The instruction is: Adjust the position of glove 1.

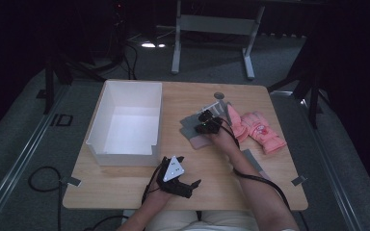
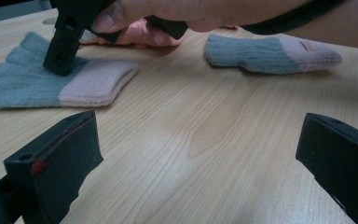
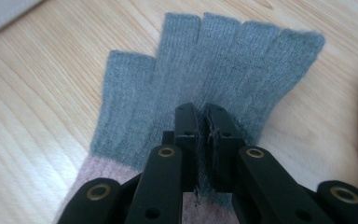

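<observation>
A grey knitted fingerless glove point(image 3: 205, 60) with a pale pink cuff lies flat on the wooden table point(image 1: 207, 163). My right gripper point(image 3: 201, 121) points down onto its palm, shut, with a fold of grey knit pinched between the pads. The high view has this gripper point(image 1: 203, 126) over the glove point(image 1: 191, 131) at mid-table. A second, matching glove point(image 2: 270, 53) lies nearer the person, beside the right forearm. My left gripper point(image 1: 188, 171) rests near the table's front edge, jaws wide open point(image 2: 196, 154) with bare wood between them, facing the gloves.
A white open bin point(image 1: 125, 159) stands on the left half of the table. A pair of pink gloves point(image 1: 257, 130) lies right of the right hand. A round grey disc point(image 1: 219, 95) sits near the far edge.
</observation>
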Tool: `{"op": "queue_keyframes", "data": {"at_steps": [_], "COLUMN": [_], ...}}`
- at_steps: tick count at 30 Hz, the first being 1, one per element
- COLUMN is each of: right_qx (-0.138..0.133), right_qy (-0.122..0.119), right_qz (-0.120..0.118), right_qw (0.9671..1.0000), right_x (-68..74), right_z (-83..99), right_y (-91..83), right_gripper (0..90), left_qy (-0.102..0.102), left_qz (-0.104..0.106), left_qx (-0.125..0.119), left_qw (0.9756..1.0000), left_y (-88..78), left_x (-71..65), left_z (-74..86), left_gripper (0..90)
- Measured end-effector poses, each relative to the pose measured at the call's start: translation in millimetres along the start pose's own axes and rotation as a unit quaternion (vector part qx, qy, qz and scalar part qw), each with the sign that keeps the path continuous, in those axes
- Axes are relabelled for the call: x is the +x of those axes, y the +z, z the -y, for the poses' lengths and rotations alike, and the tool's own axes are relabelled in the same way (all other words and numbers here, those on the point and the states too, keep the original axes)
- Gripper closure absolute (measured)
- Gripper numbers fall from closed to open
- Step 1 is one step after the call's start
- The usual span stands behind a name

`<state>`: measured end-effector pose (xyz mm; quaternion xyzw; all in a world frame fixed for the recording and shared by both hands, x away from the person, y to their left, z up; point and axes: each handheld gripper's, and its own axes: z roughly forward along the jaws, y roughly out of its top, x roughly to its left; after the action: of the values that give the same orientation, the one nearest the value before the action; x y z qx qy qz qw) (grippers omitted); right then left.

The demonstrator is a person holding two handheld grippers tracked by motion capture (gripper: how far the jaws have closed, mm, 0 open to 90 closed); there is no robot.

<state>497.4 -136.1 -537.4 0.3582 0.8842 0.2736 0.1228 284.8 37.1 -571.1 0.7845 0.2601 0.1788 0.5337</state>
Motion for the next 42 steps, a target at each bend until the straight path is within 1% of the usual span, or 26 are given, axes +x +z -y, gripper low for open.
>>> {"op": "queue_keyframes", "data": {"at_steps": [2,3,4,6,8,9,11,13,15,16,17,18,19,21,22,25,26,28,29,31,32,34,36,37,39,42], "right_qx": [-0.008,-0.014,-0.024,-0.039,-0.057,-0.069,-0.100,-0.119,-0.130,-0.133,-0.135,-0.134,-0.136,-0.137,-0.137,-0.125,-0.116,-0.102,-0.097,-0.091,-0.088,-0.084,-0.075,-0.073,-0.072,-0.065], "right_qy": [0.008,0.020,0.029,0.037,0.044,0.047,0.052,0.055,0.059,0.058,0.059,0.064,0.071,0.082,0.093,0.113,0.118,0.129,0.133,0.152,0.156,0.173,0.174,0.177,0.177,0.182], "right_qz": [0.010,0.009,0.009,0.021,0.025,0.030,0.031,0.041,0.043,0.051,0.057,0.058,0.064,0.076,0.081,0.083,0.083,0.082,0.082,0.079,0.079,0.067,0.065,0.059,0.064,0.069], "right_qw": [0.9999,0.9997,0.9992,0.9983,0.9971,0.9961,0.9932,0.9905,0.9888,0.9881,0.9874,0.9871,0.9861,0.9842,0.9828,0.9822,0.9827,0.9830,0.9828,0.9810,0.9806,0.9791,0.9797,0.9796,0.9794,0.9787], "right_x": [3.9,4.4,5.5,10.6,16.8,20.3,26.7,34.4,43.0,47.9,52.2,55.7,58.6,64.7,67.2,74.0,76.1,79.8,81.6,83.2,83.9,84.0,85.6,86.1,88.2,86.4], "right_z": [1.5,2.3,3.2,4.8,7.0,8.4,11.6,14.8,19.9,23.1,26.9,31.1,36.4,47.1,53.2,69.9,75.0,84.4,88.8,97.3,100.6,105.7,108.3,109.8,111.9,115.9], "right_y": [-8.6,-14.6,-21.9,-38.5,-57.1,-66.8,-87.8,-107.9,-124.2,-130.5,-135.2,-138.7,-141.3,-141.6,-140.5,-130.6,-125.8,-116.6,-112.2,-104.6,-100.8,-93.4,-85.6,-82.8,-78.4,-70.8], "right_gripper": [84.9,85.0,85.0,85.1,85.1,85.1,85.2,85.2,85.2,85.2,85.2,85.1,85.2,85.2,85.2,85.2,85.2,85.2,85.1,85.1,85.2,85.1,85.2,85.1,85.1,84.1], "left_qy": [0.000,0.000,0.000,0.000,-0.001,-0.001,-0.001,-0.002,-0.002,-0.001,-0.001,0.000,0.000,0.000,0.000,-0.002,-0.001,0.000,-0.003,-0.001,-0.002,-0.004,-0.004,-0.004,-0.005,-0.002], "left_qz": [0.000,0.000,0.000,0.000,0.000,0.000,0.000,-0.001,-0.001,-0.001,-0.001,-0.001,-0.002,-0.002,-0.003,-0.003,-0.003,-0.003,-0.002,-0.002,-0.003,-0.002,-0.001,-0.001,-0.001,-0.001], "left_qx": [0.000,0.000,0.000,0.000,0.000,0.000,0.001,0.001,0.001,0.001,0.002,0.001,0.001,0.002,0.002,0.000,0.000,0.000,-0.001,-0.001,0.000,-0.001,0.000,0.000,-0.001,0.001], "left_qw": [1.0000,1.0000,1.0000,1.0000,1.0000,1.0000,1.0000,1.0000,1.0000,1.0000,1.0000,1.0000,1.0000,1.0000,1.0000,1.0000,1.0000,1.0000,1.0000,1.0000,1.0000,1.0000,1.0000,1.0000,1.0000,1.0000], "left_y": [-0.1,-0.1,-0.1,0.0,0.0,0.0,0.0,0.2,0.2,0.2,0.2,0.2,0.2,0.1,0.0,-0.1,0.0,-0.1,0.0,0.0,-0.1,-0.2,-0.3,-0.3,-0.2,-0.2], "left_x": [0.3,0.3,0.2,0.2,0.5,0.5,0.4,0.5,0.5,0.6,0.4,0.4,0.2,0.5,0.7,0.3,0.2,0.5,0.2,0.2,0.2,0.4,0.9,0.9,0.8,1.0], "left_z": [0.0,0.0,0.0,-0.1,-0.1,-0.1,-0.1,-0.1,-0.2,-0.2,-0.2,-0.2,-0.2,-0.2,-0.2,0.0,0.0,-0.1,0.1,0.0,0.0,0.0,0.0,0.0,0.0,0.0], "left_gripper": [0.0,0.0,0.0,0.0,0.0,0.0,0.0,0.0,0.0,0.0,0.0,0.0,0.0,0.0,0.0,0.0,0.0,0.0,0.0,0.0,0.0,0.0,0.0,0.0,0.0,0.0]}}
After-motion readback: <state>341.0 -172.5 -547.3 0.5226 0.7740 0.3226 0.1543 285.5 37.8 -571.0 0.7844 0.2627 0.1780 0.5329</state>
